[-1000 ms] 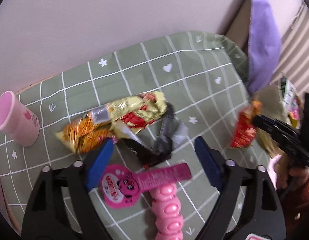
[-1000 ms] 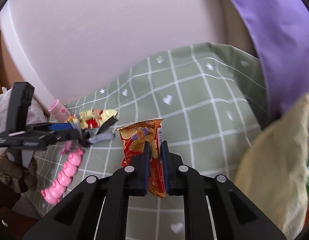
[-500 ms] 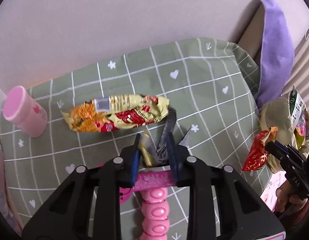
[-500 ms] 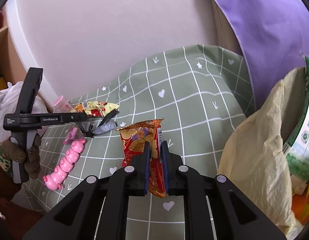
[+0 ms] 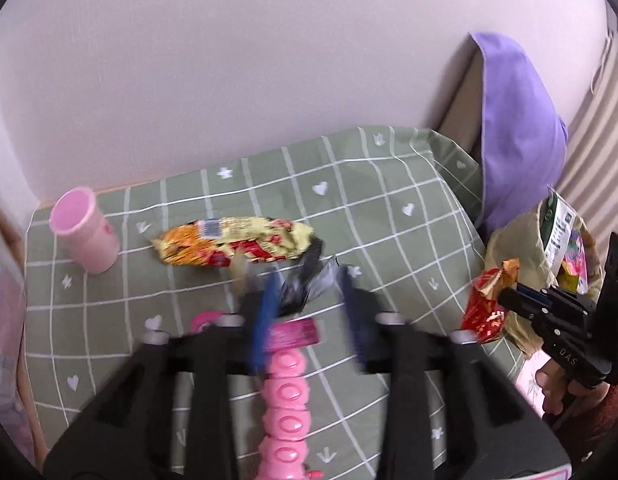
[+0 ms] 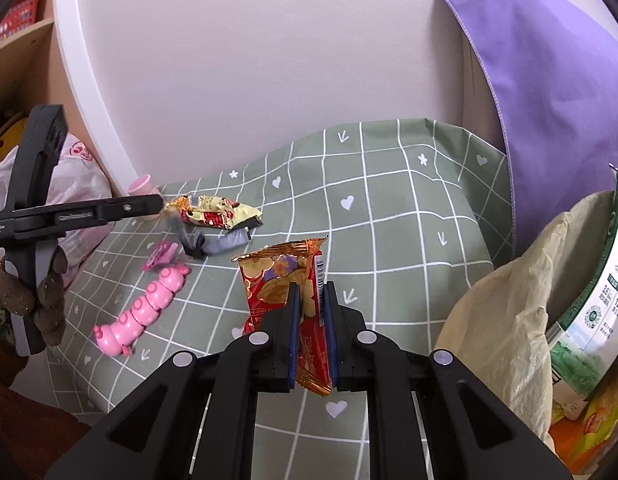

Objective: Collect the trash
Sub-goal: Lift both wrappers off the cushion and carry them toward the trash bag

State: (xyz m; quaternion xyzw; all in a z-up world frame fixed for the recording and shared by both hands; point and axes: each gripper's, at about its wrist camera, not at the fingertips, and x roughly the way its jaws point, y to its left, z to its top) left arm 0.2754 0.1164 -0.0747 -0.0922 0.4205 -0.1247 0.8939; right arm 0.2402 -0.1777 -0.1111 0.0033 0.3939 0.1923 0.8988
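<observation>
Green checked cloth covers the worktop (image 5: 389,208). Left view, lower centre: left gripper (image 5: 309,304), blurred, fingers apart around the grey wrapper (image 5: 309,280). Right view, centre: right gripper (image 6: 310,320) clamps the red wrapper (image 6: 285,276); the bag (image 6: 505,320) fills the right edge.

Lighting is soft, even and daylight-like in both wrist views; I cannot place its source. The wall (image 5: 237,60) reads pale pink-white with no hot spots. Shadows on the green checked cloth (image 5: 373,200) are faint and short, hugging the wrappers.

In the left wrist view I see heavy motion blur on the left gripper (image 5: 309,312): its blue pads smear into streaks, and the grey wrapper (image 5: 305,284) between them is smudged. Farther up the cloth, the yellow wrapper (image 5: 237,246) stays fairly sharp.

The right wrist view is crisp; print on the red wrapper (image 6: 285,276) is resolved. Fisheye bending curves the cloth's grid lines, and dark vignetting cuts all corners.
</observation>
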